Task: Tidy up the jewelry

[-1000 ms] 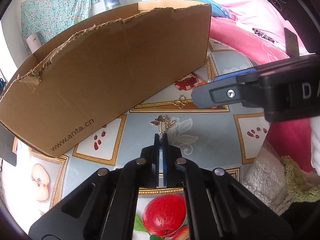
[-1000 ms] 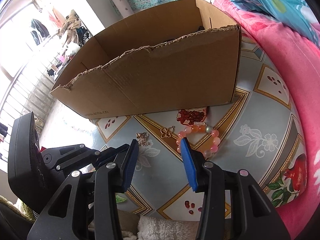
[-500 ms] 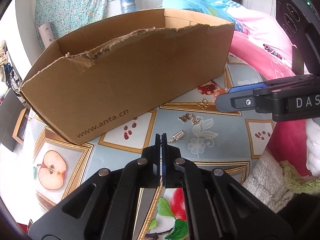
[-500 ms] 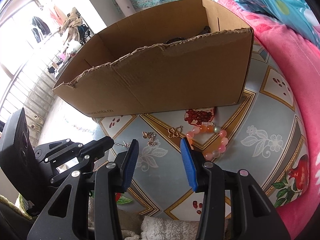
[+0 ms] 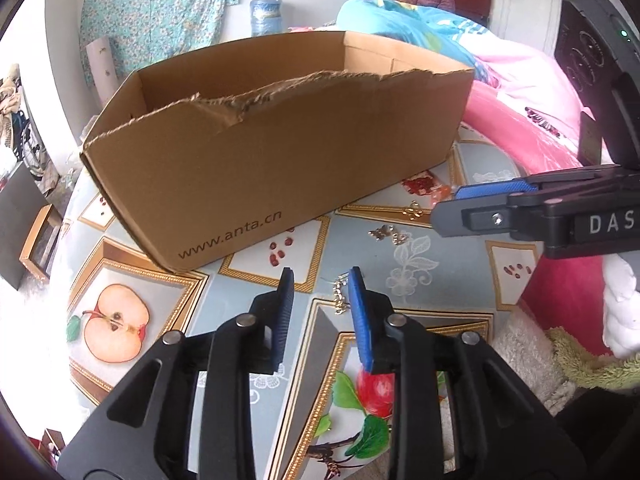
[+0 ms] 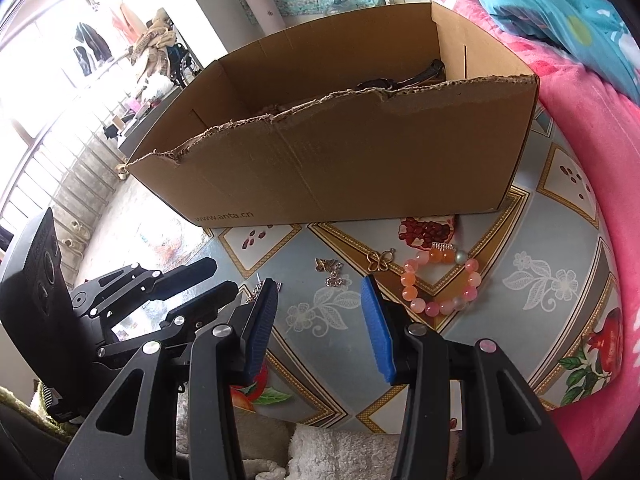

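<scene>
My left gripper (image 5: 320, 280): its jaws are opening; the blue pads stand apart, and a short silver chain piece (image 5: 340, 296) lies on the desk (image 5: 436, 280) between them, close to the right-hand pad, not pinched.
My right gripper (image 6: 318, 292): spread, nothing between the pads, hovering over the desk.
Silver chain piece: thin, pale metal, small links, a clasp-like end; in my left view at 12 o'clock from the fingertips.
Butterfly charm, silver (image 6: 329, 266): small, winged, with a bit of chain; at 12 o'clock from my right gripper.
Butterfly charm, gold (image 6: 382, 258): open wire outline, just beside the bracelet.
Bead bracelet (image 6: 440, 280): round pink and orange beads, one grey bead, a small silver bar; at 2 o'clock from my right gripper.
Cardboard box (image 6: 340, 160): open, torn front rim, printed web address, behind all the jewelry; dark things inside, unclear.
Desk: cloth with fruit pictures and gold borders.
</scene>
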A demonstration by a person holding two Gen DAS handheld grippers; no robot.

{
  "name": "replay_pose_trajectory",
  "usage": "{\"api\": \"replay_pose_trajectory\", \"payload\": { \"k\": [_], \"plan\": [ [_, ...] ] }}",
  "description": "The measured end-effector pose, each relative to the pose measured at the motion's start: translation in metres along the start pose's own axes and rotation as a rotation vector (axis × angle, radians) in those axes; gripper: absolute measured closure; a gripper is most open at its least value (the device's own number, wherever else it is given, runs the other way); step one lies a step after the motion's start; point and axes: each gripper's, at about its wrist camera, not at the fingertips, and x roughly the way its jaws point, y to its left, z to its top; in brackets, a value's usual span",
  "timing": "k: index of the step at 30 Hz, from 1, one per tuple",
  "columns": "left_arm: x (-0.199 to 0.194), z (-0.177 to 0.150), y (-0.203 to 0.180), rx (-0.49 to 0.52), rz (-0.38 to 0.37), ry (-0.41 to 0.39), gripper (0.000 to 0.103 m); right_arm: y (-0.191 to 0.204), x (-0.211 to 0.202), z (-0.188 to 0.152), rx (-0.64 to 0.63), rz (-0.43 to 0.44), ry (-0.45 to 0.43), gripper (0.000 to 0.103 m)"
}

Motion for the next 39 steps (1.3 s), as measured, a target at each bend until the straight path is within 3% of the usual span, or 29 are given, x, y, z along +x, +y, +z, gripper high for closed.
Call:
{"api": "replay_pose_trajectory", "payload": {
  "k": [9, 18, 20, 39],
  "plan": [
    [0.021, 0.001, -0.012, 0.072, -0.021, 0.059, 0.077, 0.003, -0.009, -0.006, -0.001, 0.010, -0.023, 0.060],
    [0.030, 0.002, -0.023, 0.117, -0.009, 0.093, 0.102, 0.001, -0.012, -0.009, 0.009, 0.035, -0.041, 0.060],
    [0.030, 0.002, -0.028, 0.135, 0.010, 0.094, 0.102, 0.000, -0.013, -0.008, 0.009, 0.039, -0.045, 0.060],
    [0.010, -0.001, -0.006, -0.008, 0.029, 0.061, 0.103, 0.004, -0.015, -0.009, -0.018, 0.031, -0.072, 0.060]
  ]
}}
